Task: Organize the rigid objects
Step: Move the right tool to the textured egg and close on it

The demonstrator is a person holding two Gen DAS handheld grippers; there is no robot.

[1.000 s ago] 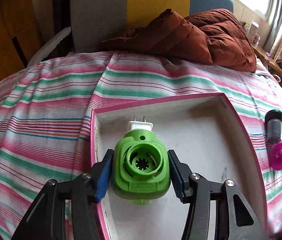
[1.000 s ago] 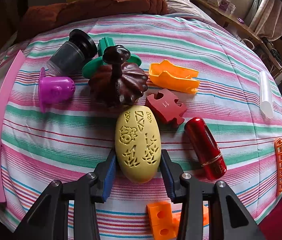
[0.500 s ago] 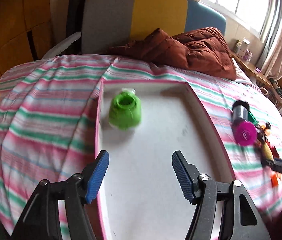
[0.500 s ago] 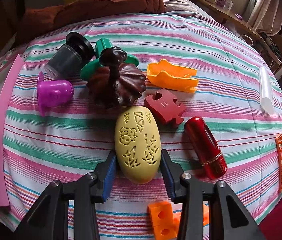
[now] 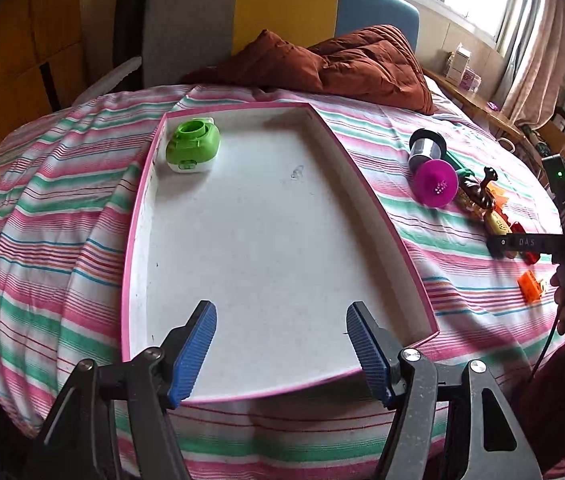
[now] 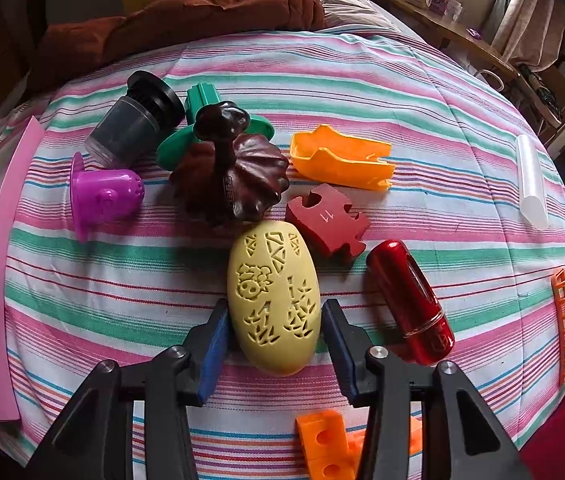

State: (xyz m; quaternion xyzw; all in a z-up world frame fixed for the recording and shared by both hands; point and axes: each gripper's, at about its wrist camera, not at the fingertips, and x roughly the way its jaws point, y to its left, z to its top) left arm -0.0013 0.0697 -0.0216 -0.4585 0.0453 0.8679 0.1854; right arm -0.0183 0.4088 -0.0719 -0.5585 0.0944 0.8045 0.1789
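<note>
Right gripper [image 6: 274, 332] straddling yellow oval [image 6: 273, 300] on bed, pads spread just beside its flanks; advised: squeeze at widest midsection, lift clear of red piece [image 6: 327, 224], carry to tray [image 5: 378, 216]; left gripper [image 5: 281, 344] spread, empty.

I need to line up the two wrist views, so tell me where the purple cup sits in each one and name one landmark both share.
Left wrist: the purple cup lies on its side at right of centre, on the striped cloth just right of the pink tray, mouth toward the camera.
Right wrist: the purple cup lies left of centre, between the tray's pink rim and the dark brown ridged piece.
Shared landmark: the grey cylinder with the black cap, just behind the cup.
</note>
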